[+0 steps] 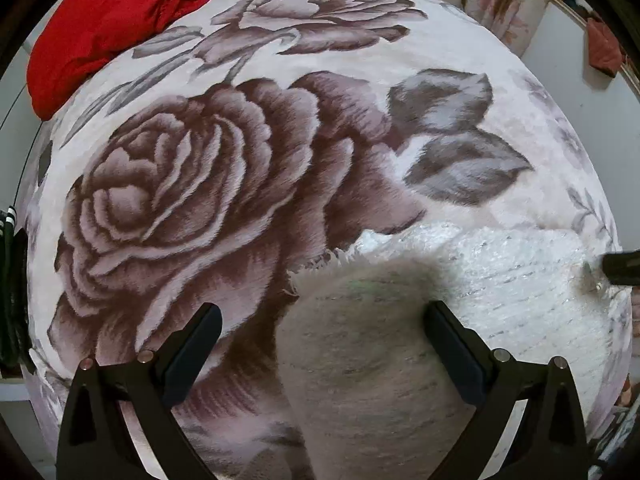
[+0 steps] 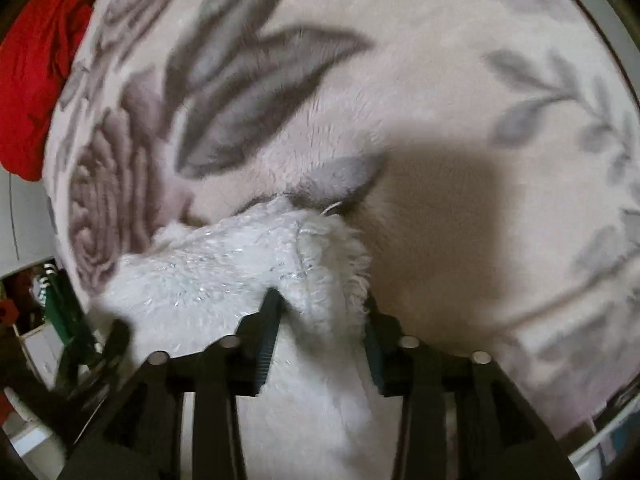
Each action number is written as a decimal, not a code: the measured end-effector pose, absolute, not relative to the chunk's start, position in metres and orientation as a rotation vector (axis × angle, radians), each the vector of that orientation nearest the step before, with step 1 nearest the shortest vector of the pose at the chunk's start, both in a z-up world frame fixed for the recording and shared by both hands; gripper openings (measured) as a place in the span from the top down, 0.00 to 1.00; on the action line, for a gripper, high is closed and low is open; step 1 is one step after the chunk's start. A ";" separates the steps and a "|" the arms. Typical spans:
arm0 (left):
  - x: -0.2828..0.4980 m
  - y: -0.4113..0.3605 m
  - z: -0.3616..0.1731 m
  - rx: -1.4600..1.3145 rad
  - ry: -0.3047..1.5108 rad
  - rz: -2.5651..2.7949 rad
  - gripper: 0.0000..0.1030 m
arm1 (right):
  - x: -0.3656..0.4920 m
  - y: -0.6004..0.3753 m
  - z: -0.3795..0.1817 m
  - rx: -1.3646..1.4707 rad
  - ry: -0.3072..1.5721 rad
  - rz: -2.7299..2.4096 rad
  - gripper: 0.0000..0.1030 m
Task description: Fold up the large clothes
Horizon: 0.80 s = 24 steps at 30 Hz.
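Bed: big soft blanket (image 1: 360, 52) covers it, pale with large brownish roses and grey leaves.
Red cloth: a red cloth (image 1: 104, 20) lies bunched at the far left corner of the blanket; the right view shows it too, at the left edge (image 2: 36, 80).
Sweater: a fluffy white sweater (image 1: 500, 280) with shiny silver threads lies on the blanket, near the front edge. It sits below the grey leaves and to the right of the big rose.
Left gripper: the left gripper (image 1: 320, 320) points down at the bed. Its jaws stand wide apart. The near part of the sweater lies between them, but the fingers (image 1: 196, 344) do not press on it. One finger is over the rose, the other over the sweater.
Right gripper: the right gripper (image 2: 320, 320) also points down. A fold of the sweater (image 2: 224, 276) sticks up between its jaws. The jaws stand partly apart, about as wide as the fold. The fluff brushes both fingers (image 2: 268, 336), and the picture is blurry there, so I cannot tell if they pinch it.
Shadow: a dark shadow falls on the blanket just right of the sweater in the right view.
Side of bed: some dark and green things show past the left edge, too blurry to name.
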<state>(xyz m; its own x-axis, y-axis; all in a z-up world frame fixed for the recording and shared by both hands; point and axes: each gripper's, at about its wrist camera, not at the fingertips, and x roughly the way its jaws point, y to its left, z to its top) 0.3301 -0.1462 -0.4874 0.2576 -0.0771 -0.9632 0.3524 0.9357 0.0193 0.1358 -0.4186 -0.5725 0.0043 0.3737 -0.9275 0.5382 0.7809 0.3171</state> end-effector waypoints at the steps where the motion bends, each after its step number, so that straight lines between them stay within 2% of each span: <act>1: 0.329 -0.145 -0.487 0.249 1.281 -0.293 0.00 | 0.131 -0.420 -0.552 0.713 1.574 -0.156 0.59; 4: 0.329 -0.142 -0.486 0.253 1.274 -0.287 0.00 | 0.123 -0.403 -0.499 0.659 1.489 -0.091 0.59; 6: 0.329 -0.140 -0.486 0.246 1.273 -0.286 0.00 | 0.125 -0.377 -0.489 0.657 1.494 0.026 0.59; 8: 0.329 -0.134 -0.487 0.234 1.277 -0.286 0.00 | 0.133 -0.351 -0.504 0.630 1.536 0.117 0.60; 10: 0.327 -0.126 -0.490 0.221 1.320 -0.286 0.00 | 0.141 -0.331 -0.553 0.580 1.678 0.090 0.66; 12: 0.320 -0.113 -0.480 0.187 1.322 -0.272 0.00 | 0.144 -0.317 -0.594 0.565 1.751 0.098 0.67; 15: 0.307 -0.096 -0.468 0.192 1.292 -0.220 0.00 | 0.154 -0.299 -0.597 0.446 1.797 0.131 0.68; 19: 0.295 -0.081 -0.485 0.178 1.355 -0.157 0.00 | 0.161 -0.288 -0.614 0.363 1.833 0.111 0.68; 24: 0.293 -0.066 -0.469 0.124 1.362 -0.116 0.00 | 0.159 -0.272 -0.614 0.260 1.799 0.059 0.68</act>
<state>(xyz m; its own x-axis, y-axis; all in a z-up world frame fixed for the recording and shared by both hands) 0.2929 -0.0660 -0.4692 0.2039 -0.0112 -0.9789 0.1551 0.9877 0.0210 0.1594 -0.2720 -0.6141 -0.2196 0.2072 -0.9533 0.1445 0.9733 0.1783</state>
